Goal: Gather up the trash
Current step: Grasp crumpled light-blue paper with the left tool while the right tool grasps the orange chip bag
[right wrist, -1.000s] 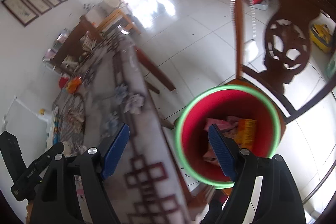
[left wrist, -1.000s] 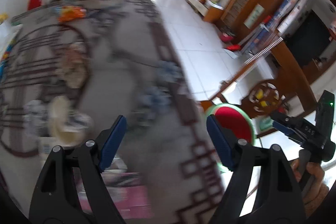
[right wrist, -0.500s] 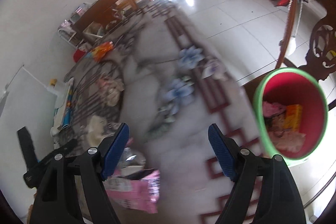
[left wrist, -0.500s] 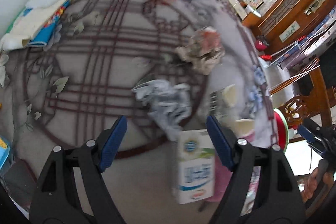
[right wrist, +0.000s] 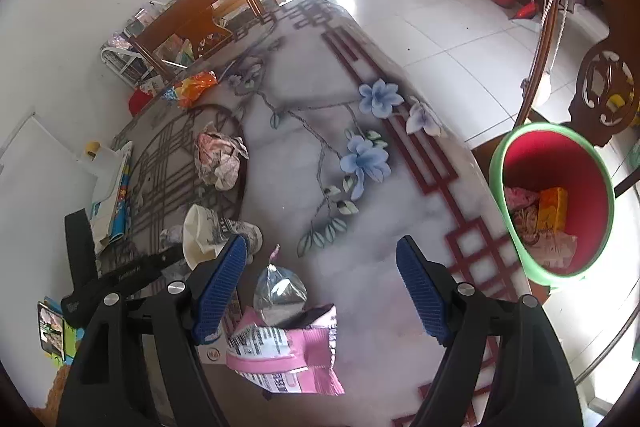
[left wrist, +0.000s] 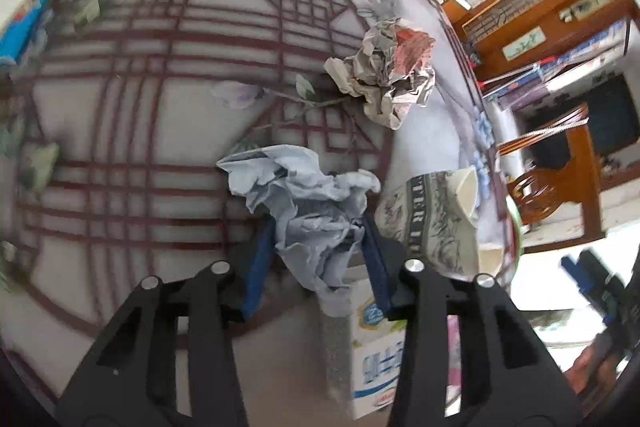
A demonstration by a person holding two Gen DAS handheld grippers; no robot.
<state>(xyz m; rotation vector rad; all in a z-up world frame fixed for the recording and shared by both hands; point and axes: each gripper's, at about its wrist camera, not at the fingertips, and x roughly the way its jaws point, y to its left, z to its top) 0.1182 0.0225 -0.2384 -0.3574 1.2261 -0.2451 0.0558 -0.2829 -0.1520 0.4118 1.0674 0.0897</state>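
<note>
My left gripper (left wrist: 318, 247) is shut on a crumpled pale blue paper (left wrist: 308, 203) on the patterned tablecloth. A crumpled newspaper ball (left wrist: 386, 75) lies beyond it, and a printed paper cup (left wrist: 434, 223) and a white milk carton (left wrist: 374, 355) lie to its right. My right gripper (right wrist: 320, 287) is open above a pink snack wrapper (right wrist: 280, 351) with a foil inside. The red bin with a green rim (right wrist: 554, 203) stands off the table's right edge and holds wrappers. The left gripper shows in the right wrist view (right wrist: 120, 275) at the left.
An orange snack bag (right wrist: 192, 89) lies at the table's far end. Books and a white bottle (right wrist: 108, 163) sit along the wall side. A carved wooden chair (right wrist: 600, 95) stands behind the bin. Tiled floor lies beyond the table's right edge.
My left gripper swung from the bin side to the table's middle, dropped to the blue paper and shut on it. My right gripper moved from over the bin to above the pink wrapper.
</note>
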